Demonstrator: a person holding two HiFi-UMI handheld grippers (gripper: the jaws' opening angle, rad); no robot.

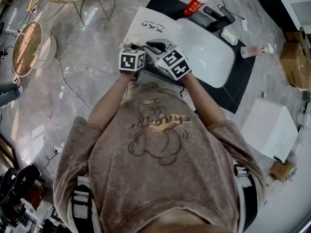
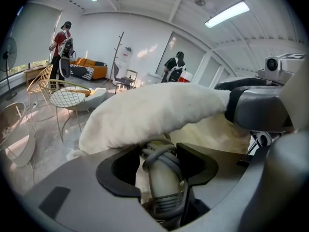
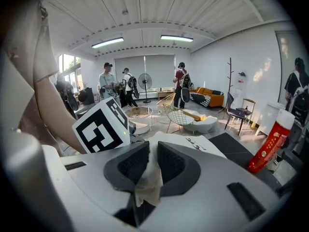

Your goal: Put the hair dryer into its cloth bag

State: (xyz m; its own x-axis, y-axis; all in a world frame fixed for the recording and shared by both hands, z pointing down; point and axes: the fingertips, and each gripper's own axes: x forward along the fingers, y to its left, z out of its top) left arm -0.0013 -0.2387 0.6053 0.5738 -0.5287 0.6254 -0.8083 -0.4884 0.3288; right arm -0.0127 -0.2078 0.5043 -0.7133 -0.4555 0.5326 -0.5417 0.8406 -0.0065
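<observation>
Pinching limp cloth bag (image 3: 144,181) rim: right gripper (image 3: 150,154) fingers; left gripper (image 2: 159,161) fingers clamp stiff, cord-wrapped hair dryer (image 2: 162,183) handle, likely slippery.

The left claw (image 2: 159,161) clamps the cord-wrapped hair dryer (image 2: 163,185) handle, the cloth bag (image 2: 154,110) draped just beyond at twelve o'clock.

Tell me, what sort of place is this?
Probably a big open studio dressed like a lounge: an orange sofa, wire chairs and a standing fan under strip lights.
</observation>
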